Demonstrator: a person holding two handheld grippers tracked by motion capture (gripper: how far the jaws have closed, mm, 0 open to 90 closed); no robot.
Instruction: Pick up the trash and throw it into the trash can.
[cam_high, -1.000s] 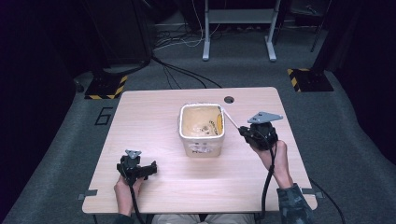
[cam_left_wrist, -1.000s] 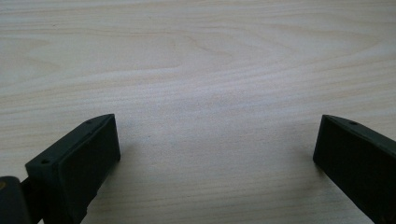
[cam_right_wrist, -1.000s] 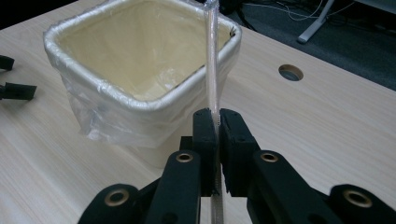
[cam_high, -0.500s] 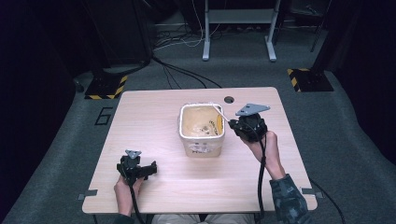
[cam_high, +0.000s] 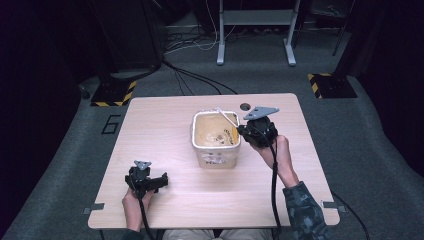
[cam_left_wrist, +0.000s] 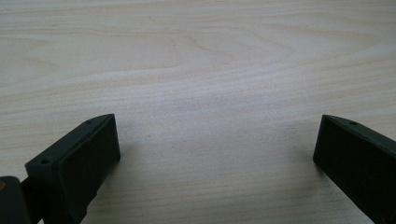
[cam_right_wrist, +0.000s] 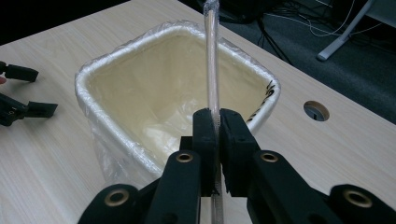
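Disposal step. Your right gripper (cam_right_wrist: 215, 128) holds its jaws clamped on a wrapped plastic straw (cam_right_wrist: 212, 56) over the lined bin's (cam_high: 216, 150) 3 o'clock rim. Next: carry it inward, then release. Your left gripper (cam_left_wrist: 215, 154) rests open-jawed on the worktop (cam_high: 165, 120).

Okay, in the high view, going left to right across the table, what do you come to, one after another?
left gripper → lined bin → right gripper, shut on a clear wrapped straw over the bin's right rim. The cable hole lies farther back, so I leave it out of the order.
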